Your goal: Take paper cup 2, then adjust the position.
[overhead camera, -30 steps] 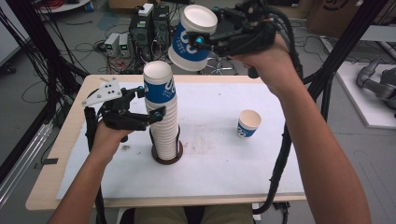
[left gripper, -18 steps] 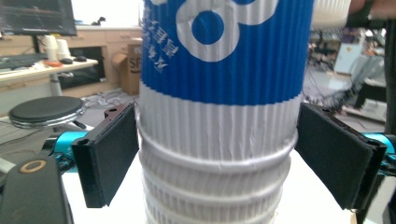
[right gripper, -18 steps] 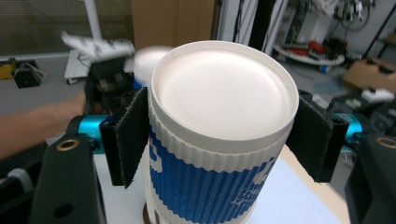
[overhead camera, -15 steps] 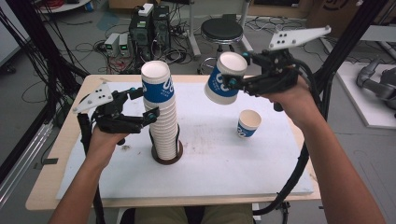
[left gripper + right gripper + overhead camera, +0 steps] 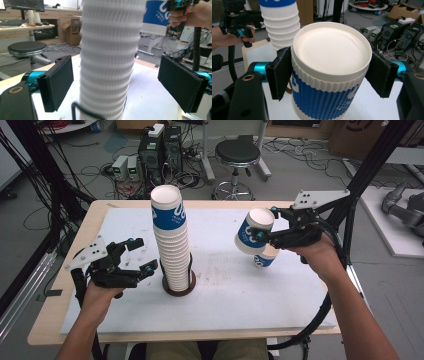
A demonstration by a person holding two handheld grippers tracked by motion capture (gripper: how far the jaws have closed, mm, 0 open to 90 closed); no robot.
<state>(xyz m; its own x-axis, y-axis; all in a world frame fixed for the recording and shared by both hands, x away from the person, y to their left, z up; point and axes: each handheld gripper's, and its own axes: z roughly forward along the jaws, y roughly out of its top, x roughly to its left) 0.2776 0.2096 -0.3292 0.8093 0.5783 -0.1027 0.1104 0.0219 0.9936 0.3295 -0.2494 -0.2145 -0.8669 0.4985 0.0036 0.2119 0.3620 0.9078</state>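
The right gripper [image 5: 261,236], clamped on a blue and white paper cup [image 5: 252,231], has come down from high above the table to just over the lone cup [image 5: 264,258] standing on the white mat, so the held cup now partly covers that one. The left gripper [image 5: 141,255] has drawn back and sunk lower beside the tall stack of cups [image 5: 172,240]. Its jaws have just been opening, and they now stand off either side of the stack without touching it.

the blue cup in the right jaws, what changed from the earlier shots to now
The right gripper carried the blue cup, still clamped, down over the cup on the table. The left gripper drew back from the stack, its jaws opening. Stack and table cup stayed put.
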